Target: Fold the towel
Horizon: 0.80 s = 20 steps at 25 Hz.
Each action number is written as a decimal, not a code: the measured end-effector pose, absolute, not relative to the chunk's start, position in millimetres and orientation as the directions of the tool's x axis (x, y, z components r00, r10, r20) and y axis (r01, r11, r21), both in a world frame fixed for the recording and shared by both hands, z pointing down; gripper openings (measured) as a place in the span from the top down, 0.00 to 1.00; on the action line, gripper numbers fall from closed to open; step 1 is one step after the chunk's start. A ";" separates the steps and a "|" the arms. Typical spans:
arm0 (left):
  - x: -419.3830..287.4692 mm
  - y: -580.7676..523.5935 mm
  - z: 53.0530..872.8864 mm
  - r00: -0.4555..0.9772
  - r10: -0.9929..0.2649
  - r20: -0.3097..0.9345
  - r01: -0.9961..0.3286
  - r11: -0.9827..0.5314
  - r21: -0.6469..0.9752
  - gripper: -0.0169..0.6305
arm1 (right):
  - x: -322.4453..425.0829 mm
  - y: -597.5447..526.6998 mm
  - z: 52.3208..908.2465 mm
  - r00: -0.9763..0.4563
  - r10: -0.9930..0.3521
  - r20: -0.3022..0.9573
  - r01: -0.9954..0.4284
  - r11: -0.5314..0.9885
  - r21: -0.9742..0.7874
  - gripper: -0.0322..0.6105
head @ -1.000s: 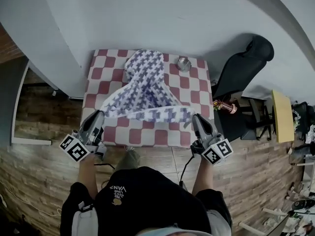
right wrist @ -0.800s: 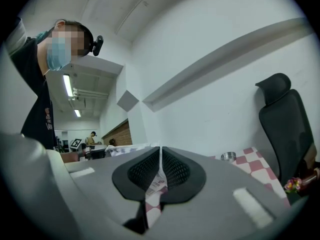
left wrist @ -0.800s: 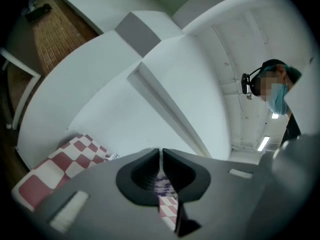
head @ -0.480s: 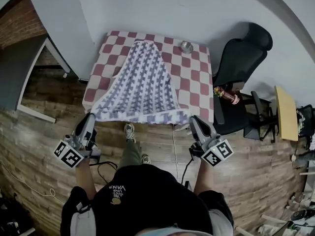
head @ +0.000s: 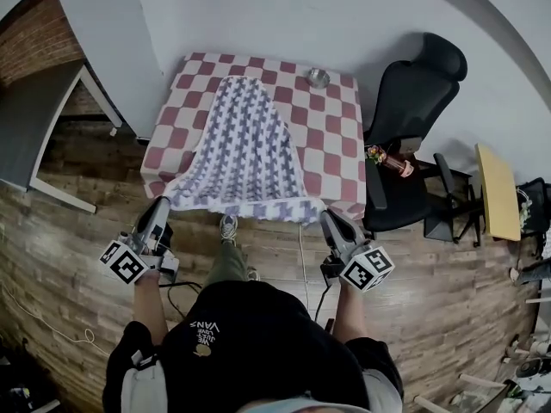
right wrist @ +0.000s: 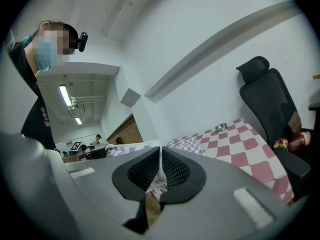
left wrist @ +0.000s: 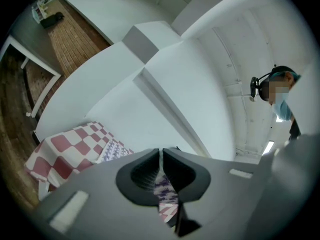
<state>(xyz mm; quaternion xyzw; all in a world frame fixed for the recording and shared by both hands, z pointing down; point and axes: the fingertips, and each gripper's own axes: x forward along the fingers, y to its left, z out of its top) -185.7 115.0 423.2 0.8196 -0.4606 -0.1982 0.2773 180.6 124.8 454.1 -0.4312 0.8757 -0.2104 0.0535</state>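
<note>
- Both grippers are held level at the near edge of the table [head: 343, 157]. The left gripper [head: 163, 205] is at its near left corner and the right gripper [head: 325, 217] at its near right corner.
- Each pair of jaws is pressed together on a near corner of the towel [head: 245, 140].
- The pinched cloth between the ribbed pads is shown only in the gripper views; the towel's full spread is shown only in the head view.
- The towel, white with a purple houndstooth pattern, is laid flat along the red-checked table. It is narrow at the far end and wide at the near edge, where its hem is stretched between the grippers.
</note>
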 end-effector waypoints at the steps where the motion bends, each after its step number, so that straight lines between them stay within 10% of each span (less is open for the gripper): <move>1: -185.3 111.1 425.6 0.496 -0.866 -0.068 -0.643 -0.419 0.641 0.94 | 181.3 119.6 456.9 -0.616 -0.782 0.096 -0.739 0.531 -0.414 0.92; 13: -175.8 -28.1 485.1 0.505 -0.860 0.080 -0.680 -0.339 0.650 0.94 | 191.2 -10.3 520.2 -0.429 -0.845 0.319 -0.877 0.305 -0.370 0.91; 20: -176.2 -131.0 522.0 0.531 -0.824 0.199 -0.703 -0.296 0.647 0.88 | 201.4 -92.9 543.6 -0.330 -0.835 0.440 -0.920 0.180 -0.349 0.70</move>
